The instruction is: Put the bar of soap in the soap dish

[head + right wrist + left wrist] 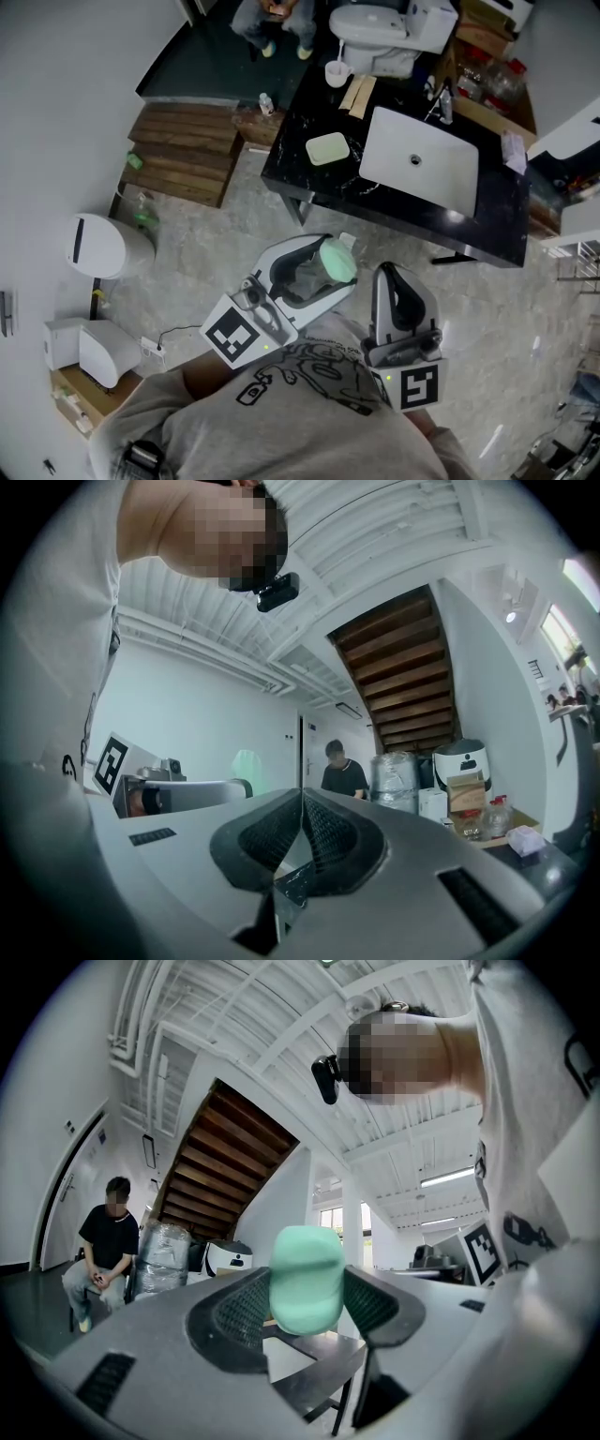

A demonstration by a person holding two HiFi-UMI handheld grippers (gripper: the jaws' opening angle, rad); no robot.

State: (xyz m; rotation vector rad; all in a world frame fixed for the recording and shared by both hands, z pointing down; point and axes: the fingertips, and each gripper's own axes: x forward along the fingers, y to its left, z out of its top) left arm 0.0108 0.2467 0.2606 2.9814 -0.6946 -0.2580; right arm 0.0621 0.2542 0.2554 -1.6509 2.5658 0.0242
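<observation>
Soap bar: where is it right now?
The soap bar is clamped between the left gripper's jaws, mid-frame in the head view, short of the black counter where the soap dish sits left of the sink.

Mock bathroom — sink (441,171), toilet (377,24), stairs (184,156)
</observation>
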